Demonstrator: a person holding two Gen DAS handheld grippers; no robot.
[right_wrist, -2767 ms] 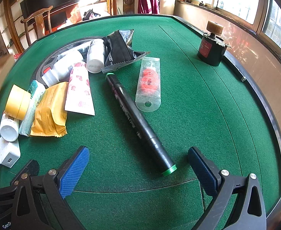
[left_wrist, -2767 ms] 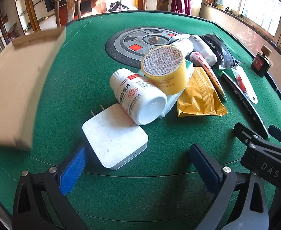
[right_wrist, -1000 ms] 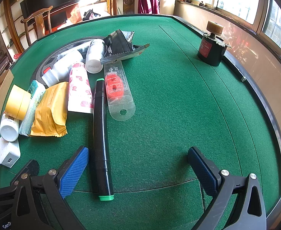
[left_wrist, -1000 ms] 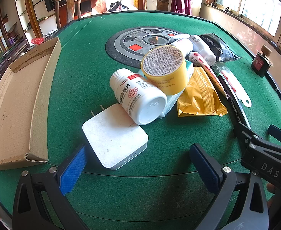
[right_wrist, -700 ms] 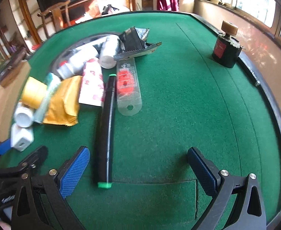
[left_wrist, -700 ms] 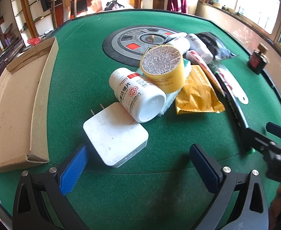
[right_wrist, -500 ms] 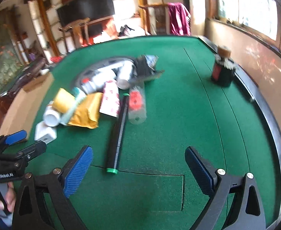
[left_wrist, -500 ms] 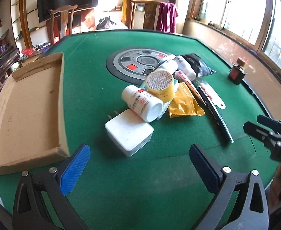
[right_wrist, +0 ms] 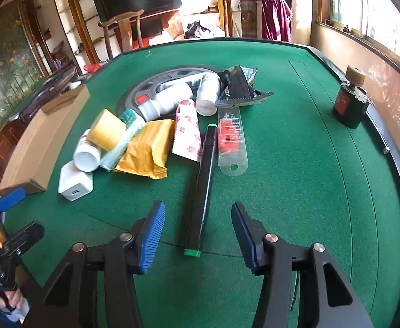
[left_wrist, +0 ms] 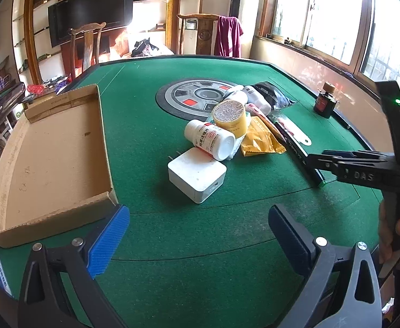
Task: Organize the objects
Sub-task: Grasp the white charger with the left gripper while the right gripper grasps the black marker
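At far left the shallow cardboard box lies on the green desk, open-topped with low walls. The left gripper hangs open over bare felt before the white charger, probably a hard, slick block (best pinched across its flat sides). Further right, the right gripper is open astride the black marker, likely light, stiff and apt to roll; open felt lies rightward.

Daylight is flooding in, fisheye bending the edges.
Sun is blowing out the windows at right, glaring on the ledge, casting soft shadows across the green table; corners are vignetting black.
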